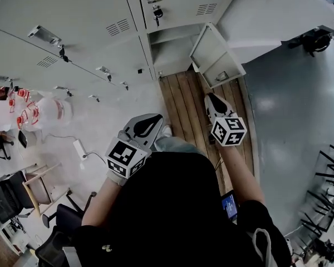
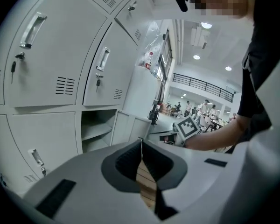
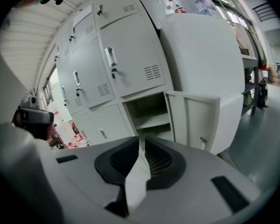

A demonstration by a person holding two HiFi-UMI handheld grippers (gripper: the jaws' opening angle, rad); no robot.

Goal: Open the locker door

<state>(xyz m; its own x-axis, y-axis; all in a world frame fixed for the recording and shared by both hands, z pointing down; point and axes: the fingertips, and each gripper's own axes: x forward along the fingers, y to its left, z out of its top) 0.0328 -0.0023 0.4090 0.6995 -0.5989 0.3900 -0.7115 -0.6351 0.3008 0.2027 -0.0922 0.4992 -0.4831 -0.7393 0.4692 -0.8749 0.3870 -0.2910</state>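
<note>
Two grippers, both with jaws pressed together and holding nothing: the left gripper [image 1: 143,127] and the right gripper [image 1: 215,103]. Each is held out in front of the person on a bent arm, tips pointing towards the lockers. One locker door [image 1: 215,57] stands swung open just ahead of the right gripper, not touching it. Ahead and left of that gripper is one open compartment [image 1: 171,53] with a single shelf [image 3: 152,122].

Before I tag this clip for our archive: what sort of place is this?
Probably a locker area beside a large open workspace: a bank of grey metal lockers, one low locker door swung open, office chairs nearby, and people gathered in a bright hall beyond.
</note>
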